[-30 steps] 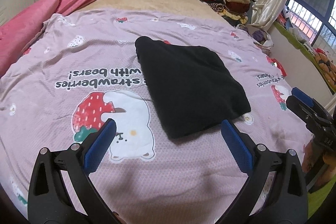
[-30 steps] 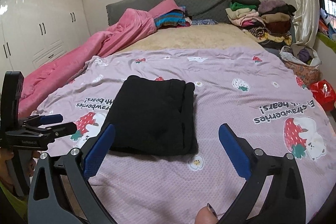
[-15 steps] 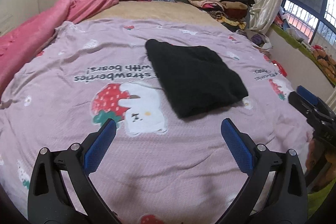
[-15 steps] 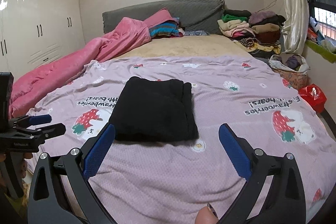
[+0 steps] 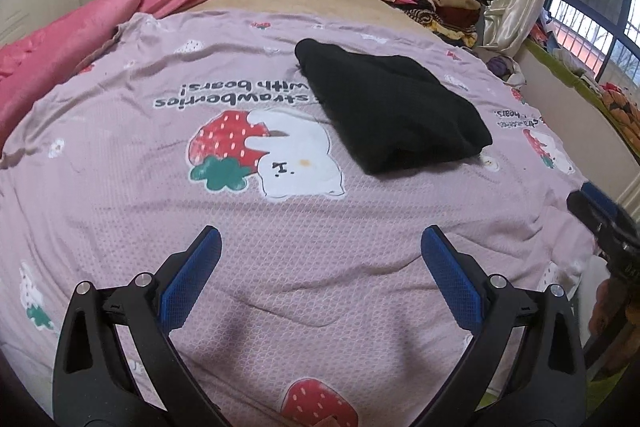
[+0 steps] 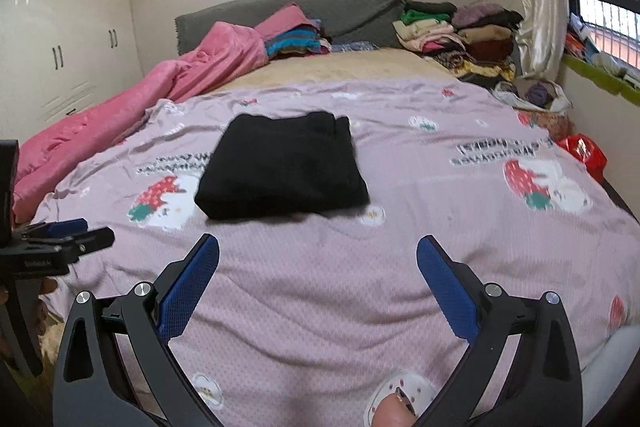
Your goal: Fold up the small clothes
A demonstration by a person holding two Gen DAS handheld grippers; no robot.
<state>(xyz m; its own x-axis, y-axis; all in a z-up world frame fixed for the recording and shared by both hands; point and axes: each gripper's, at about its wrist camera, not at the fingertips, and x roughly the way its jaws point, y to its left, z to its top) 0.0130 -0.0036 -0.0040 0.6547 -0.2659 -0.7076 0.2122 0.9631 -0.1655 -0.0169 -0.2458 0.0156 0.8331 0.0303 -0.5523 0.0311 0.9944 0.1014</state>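
A black garment lies folded into a flat rectangle on the purple strawberry bedsheet; it also shows in the right wrist view. My left gripper is open and empty, held back near the bed's front edge, well short of the garment. My right gripper is open and empty, also back from the garment. The right gripper shows at the right edge of the left wrist view, and the left gripper shows at the left edge of the right wrist view.
A pink blanket lies along the bed's left side. Stacks of folded clothes sit at the far right by the grey headboard. A basket and a red bag stand right of the bed. White wardrobes line the left wall.
Both grippers have pulled back from the folded black garment toward the bed's front edge and stayed open. The garment has not moved.
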